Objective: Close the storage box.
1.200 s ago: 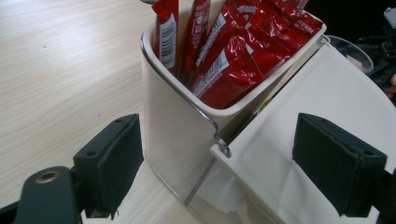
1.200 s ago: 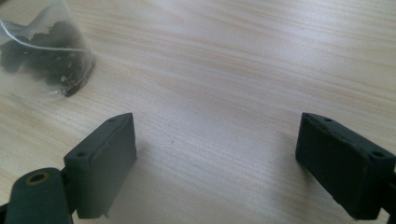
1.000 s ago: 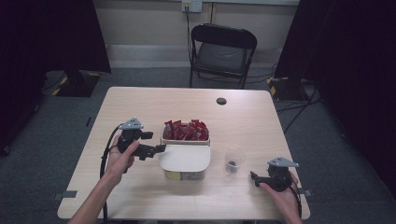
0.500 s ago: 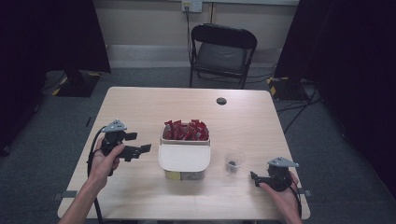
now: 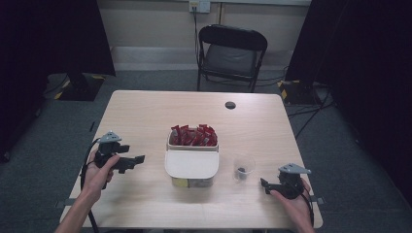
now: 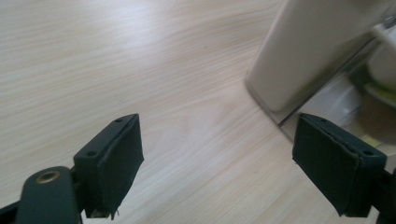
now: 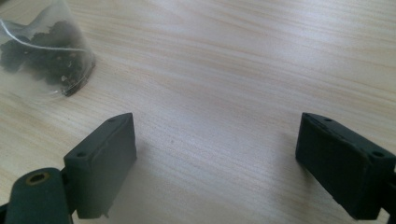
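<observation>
The box, with its white lid half across and red packets behind, sits just right of the left claw and looks light, stiff and smooth; its side walls seem the best hold. Both claws stand wide and empty, the right claw by the cup. Since earlier, the left claw has drawn away from the box, lower over the worktop; the right has kept still.

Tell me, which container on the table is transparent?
The small cup, right of the white box. It is clear plastic with something dark at its bottom; the box is opaque and holds red packets.
</observation>
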Action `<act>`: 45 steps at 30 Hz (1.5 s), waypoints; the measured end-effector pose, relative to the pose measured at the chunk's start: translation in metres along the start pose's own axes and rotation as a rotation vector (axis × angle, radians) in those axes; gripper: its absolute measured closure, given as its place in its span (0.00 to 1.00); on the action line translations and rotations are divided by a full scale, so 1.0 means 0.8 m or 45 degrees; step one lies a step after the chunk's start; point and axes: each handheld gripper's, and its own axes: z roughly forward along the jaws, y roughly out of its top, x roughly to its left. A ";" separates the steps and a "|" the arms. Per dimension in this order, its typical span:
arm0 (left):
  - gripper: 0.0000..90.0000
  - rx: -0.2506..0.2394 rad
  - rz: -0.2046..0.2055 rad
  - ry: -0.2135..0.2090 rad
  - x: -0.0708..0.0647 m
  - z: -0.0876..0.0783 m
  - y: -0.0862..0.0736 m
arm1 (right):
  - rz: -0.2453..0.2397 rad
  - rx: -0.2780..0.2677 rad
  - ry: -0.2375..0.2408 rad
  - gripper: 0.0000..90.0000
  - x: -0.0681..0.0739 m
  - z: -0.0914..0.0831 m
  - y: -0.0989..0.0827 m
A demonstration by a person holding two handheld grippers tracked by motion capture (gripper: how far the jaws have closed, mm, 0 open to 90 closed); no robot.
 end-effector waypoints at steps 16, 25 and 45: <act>0.18 0.124 -0.010 0.096 0.015 0.009 -0.057 | 0.000 0.000 -0.001 0.13 0.000 0.000 0.000; 0.17 0.084 0.026 0.138 0.009 0.032 -0.079 | 0.000 0.000 0.000 0.13 0.000 0.000 0.000; 0.10 0.069 0.100 0.225 0.004 0.039 -0.084 | 0.006 0.001 -0.009 0.13 0.001 0.000 0.000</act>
